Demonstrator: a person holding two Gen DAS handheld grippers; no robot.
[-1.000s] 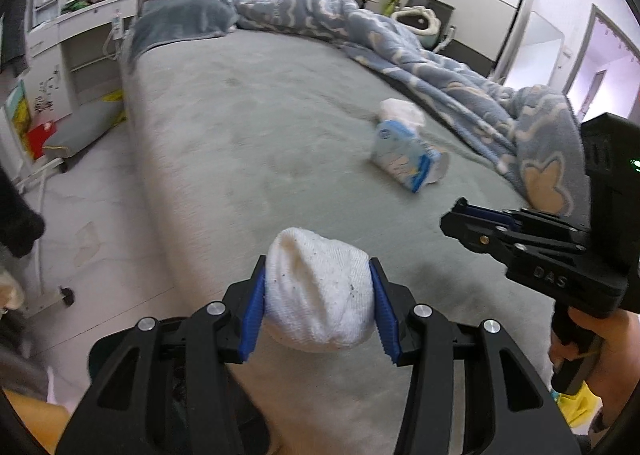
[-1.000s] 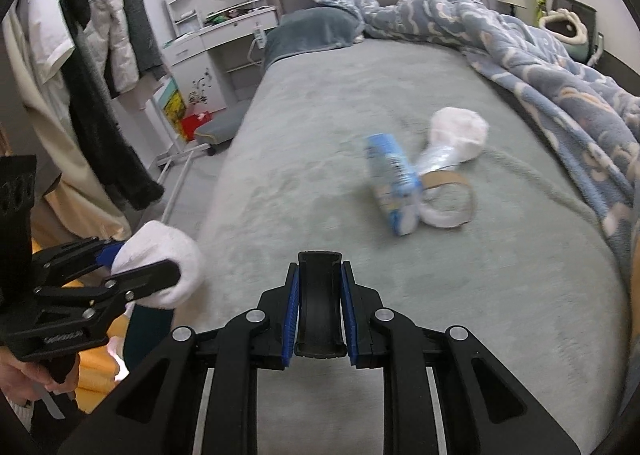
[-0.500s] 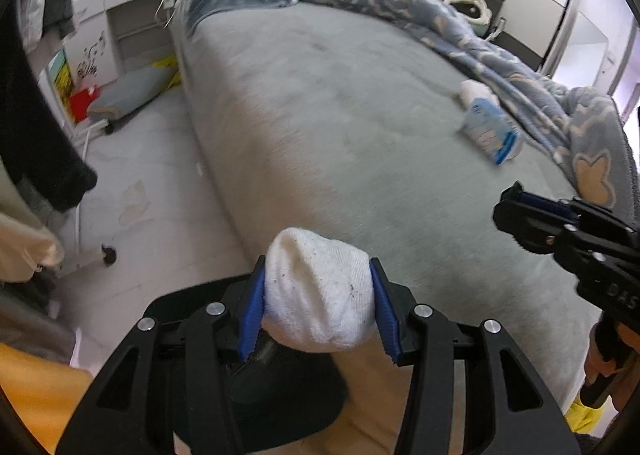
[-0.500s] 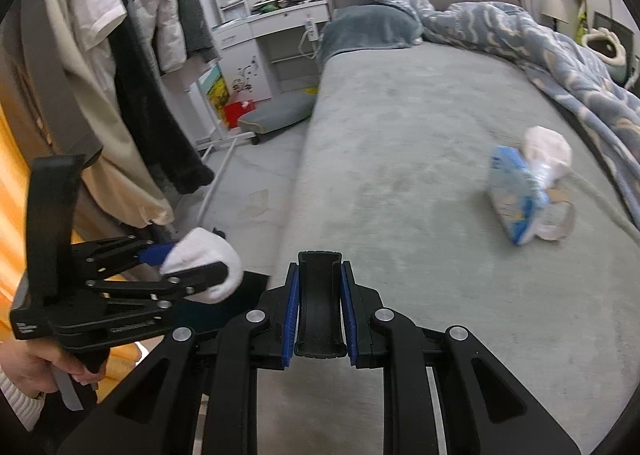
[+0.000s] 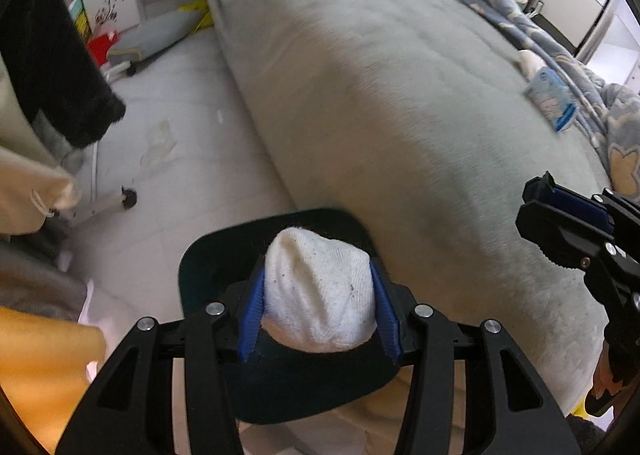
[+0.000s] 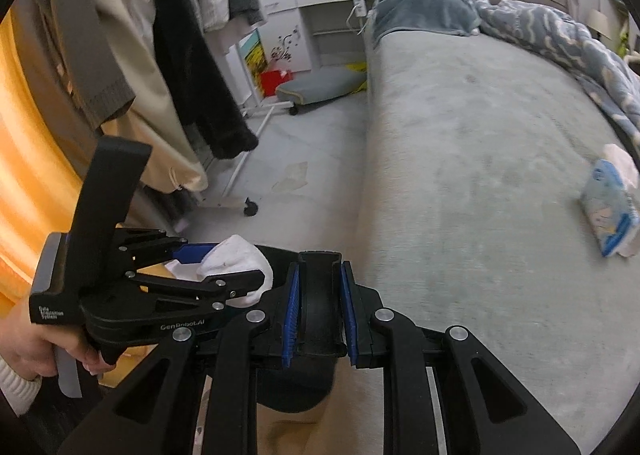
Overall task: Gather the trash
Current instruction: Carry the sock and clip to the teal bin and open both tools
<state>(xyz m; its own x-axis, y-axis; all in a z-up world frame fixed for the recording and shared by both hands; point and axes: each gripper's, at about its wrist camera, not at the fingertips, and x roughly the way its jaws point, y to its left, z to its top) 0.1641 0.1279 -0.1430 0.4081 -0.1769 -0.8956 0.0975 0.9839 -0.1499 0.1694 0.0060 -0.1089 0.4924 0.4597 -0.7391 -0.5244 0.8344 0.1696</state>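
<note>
Your left gripper in the left wrist view is about half open and clamped on a white balled-up sock, its blue pads pressing both sides of the wad. It hangs over a black bin that stands on the pale floor right against the side of the grey bed. At the right edge your right gripper comes into view, holding something black between its blue pads. Far up the bed a blue and white wrapper lies beside the rumpled blue blanket. A dark garment hangs at the left above a wheeled rack leg. From the right wrist view, your right gripper is nearly closed, its pads squeezing the upright black rim of the bin, so that this hand grips the bin's edge. To the left your left gripper holds the sock over the bin's mouth, with your hand around the handle. The wrapper lies on the bed at the far right, with something white just behind it. Clothes hang at the left, and a flat scrap lies on the floor near the rack's wheel.
</note>
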